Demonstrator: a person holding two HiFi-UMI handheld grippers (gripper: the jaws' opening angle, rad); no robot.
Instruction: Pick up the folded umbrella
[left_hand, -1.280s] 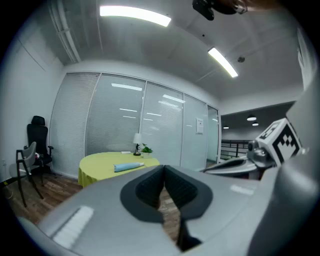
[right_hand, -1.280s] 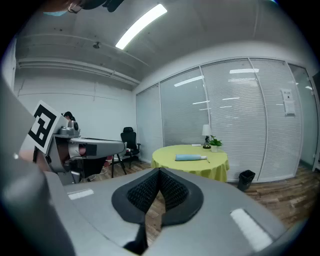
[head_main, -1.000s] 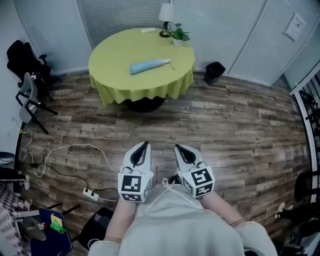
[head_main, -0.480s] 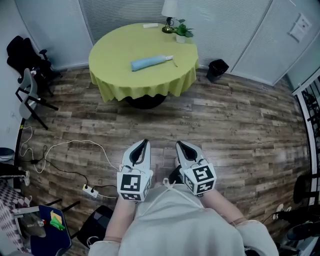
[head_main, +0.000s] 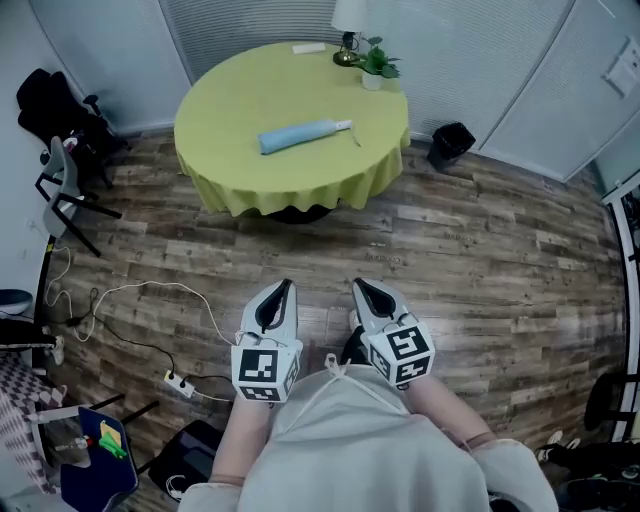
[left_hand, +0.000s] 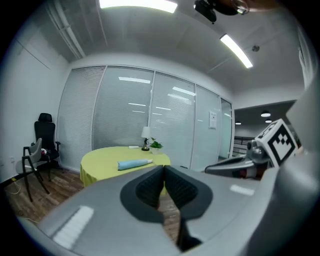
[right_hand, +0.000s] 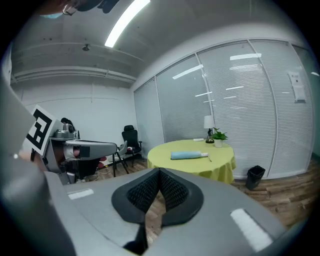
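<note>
Folded umbrella (head_main: 303, 135), pale blue, lies on the round yellow-green table (head_main: 240, 100) across the wooden floor (head_main: 480, 250), well apart from the left gripper (head_main: 283, 290) and right gripper (head_main: 362, 288), both pointed toward it with jaws closed and empty.

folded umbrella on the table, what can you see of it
The light blue folded umbrella is a slim fabric roll, fatter at its left end in the head view, with a pale handle and thin strap at the right. It lies flat, slightly slanted, mid-table on the round yellow-green tablecloth, touching nothing else.
</note>
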